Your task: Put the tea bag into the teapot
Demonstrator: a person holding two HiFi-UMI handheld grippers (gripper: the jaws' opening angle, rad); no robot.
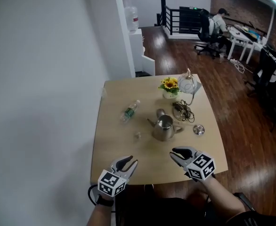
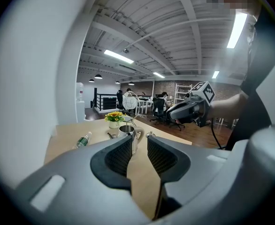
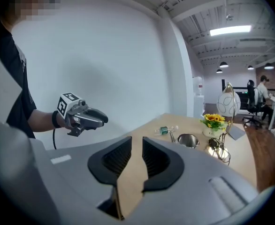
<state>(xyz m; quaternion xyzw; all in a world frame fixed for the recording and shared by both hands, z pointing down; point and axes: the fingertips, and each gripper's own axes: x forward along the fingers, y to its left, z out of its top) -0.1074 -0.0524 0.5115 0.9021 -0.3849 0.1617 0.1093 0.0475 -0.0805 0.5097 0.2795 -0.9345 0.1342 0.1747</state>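
Note:
The steel teapot (image 1: 164,127) stands lidless in the middle of the wooden table (image 1: 114,147); it also shows in the left gripper view (image 2: 130,131) and the right gripper view (image 3: 188,140). A small pale item (image 1: 137,135), possibly the tea bag, lies on the table left of the pot. My left gripper (image 1: 131,162) hovers over the near edge, open, nothing between its pads (image 2: 140,146). My right gripper (image 1: 174,153) hangs near the front edge, right of the left one, also open and empty (image 3: 137,149).
A round metal lid (image 1: 198,129) lies right of the pot. A water bottle (image 1: 129,111) lies at the left, a sunflower pot (image 1: 169,86) and a wire-frame lamp (image 1: 187,84) with cables (image 1: 182,111) stand behind. A white wall runs along the table's left side.

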